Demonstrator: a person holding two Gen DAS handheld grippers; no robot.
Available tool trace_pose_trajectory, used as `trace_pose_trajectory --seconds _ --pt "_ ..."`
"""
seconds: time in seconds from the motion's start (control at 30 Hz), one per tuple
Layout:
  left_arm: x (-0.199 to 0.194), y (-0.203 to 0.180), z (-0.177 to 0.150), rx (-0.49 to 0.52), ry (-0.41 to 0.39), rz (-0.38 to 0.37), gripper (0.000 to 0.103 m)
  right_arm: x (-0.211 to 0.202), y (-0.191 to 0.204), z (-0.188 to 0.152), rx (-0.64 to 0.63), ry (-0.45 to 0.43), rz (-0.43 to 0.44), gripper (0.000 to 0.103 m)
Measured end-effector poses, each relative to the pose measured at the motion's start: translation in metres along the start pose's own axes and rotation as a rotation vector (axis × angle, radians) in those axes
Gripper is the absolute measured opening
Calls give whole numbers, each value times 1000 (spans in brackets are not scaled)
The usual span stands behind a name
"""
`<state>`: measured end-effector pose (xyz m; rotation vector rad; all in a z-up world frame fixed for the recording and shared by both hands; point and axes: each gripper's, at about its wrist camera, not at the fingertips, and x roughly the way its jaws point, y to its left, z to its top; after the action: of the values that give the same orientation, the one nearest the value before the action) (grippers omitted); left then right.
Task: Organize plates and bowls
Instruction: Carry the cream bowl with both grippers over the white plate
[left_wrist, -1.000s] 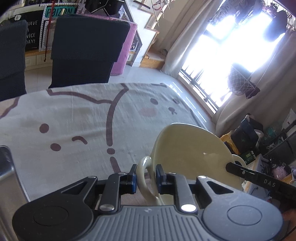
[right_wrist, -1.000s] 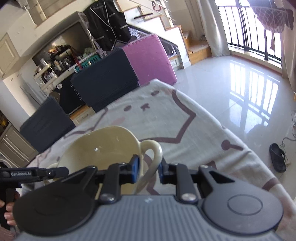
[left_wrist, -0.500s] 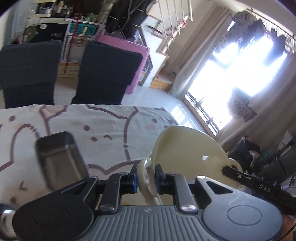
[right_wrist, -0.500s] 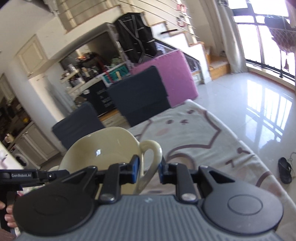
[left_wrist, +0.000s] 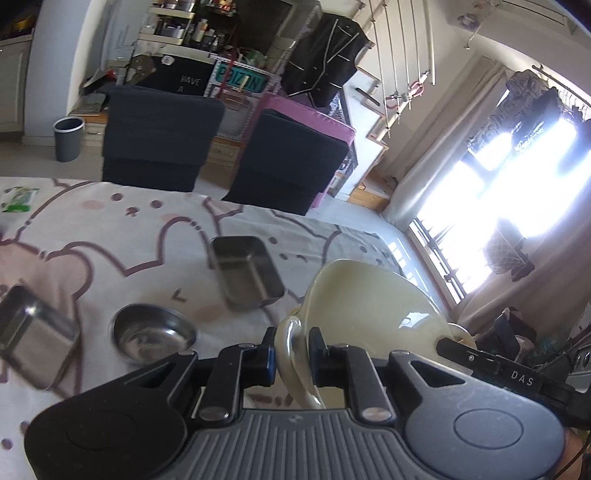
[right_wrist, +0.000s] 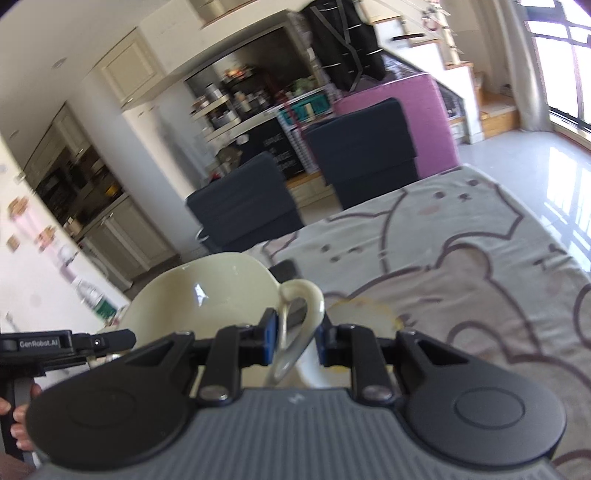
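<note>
A cream bowl (left_wrist: 369, 306) with a loop handle on each side hangs above the table, carried between both grippers. In the left wrist view my left gripper (left_wrist: 291, 354) is shut on one handle (left_wrist: 290, 347). In the right wrist view my right gripper (right_wrist: 295, 339) is shut on the opposite handle (right_wrist: 304, 295) of the same bowl (right_wrist: 207, 291). On the cloth lie a round steel bowl (left_wrist: 153, 334), a rectangular steel container (left_wrist: 245, 271) and a second steel container (left_wrist: 33, 336) at the left. A pale plate (right_wrist: 364, 314) with a yellowish rim lies under my right gripper.
The table wears a cartoon bear cloth (left_wrist: 110, 236). Two dark chairs (left_wrist: 162, 136) (left_wrist: 291, 162) stand at its far side, with a pink box (right_wrist: 424, 114) behind them. A green packet (left_wrist: 18, 199) lies far left. A grey bin (left_wrist: 68, 138) stands on the floor.
Both grippers have risen and swung left across the table with the bowl held between them. The steel containers and the round steel bowl came into the left wrist view.
</note>
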<state>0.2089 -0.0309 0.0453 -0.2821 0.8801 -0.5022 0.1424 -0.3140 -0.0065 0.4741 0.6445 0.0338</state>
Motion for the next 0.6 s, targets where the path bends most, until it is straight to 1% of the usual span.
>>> trace_pose_trajectory --seconds 0.17,0.27,0.37,0.5,0.6 --pt "-29 28 -26 -27 -7 32 18 12 15 -13 -37 38 45 26" --pt "-36 43 -36 -35 -6 49 18 21 23 -23 -46 74 67 26" --pt "-40 59 -49 -42 -2 60 18 32 26 -31 -49 122 90 26" --pt "-36 78 -59 -44 3 59 19 46 35 -37 -71 165 90 26" --pt "-28 98 -66 -94 15 32 18 56 40 -41 -97 191 78 26"
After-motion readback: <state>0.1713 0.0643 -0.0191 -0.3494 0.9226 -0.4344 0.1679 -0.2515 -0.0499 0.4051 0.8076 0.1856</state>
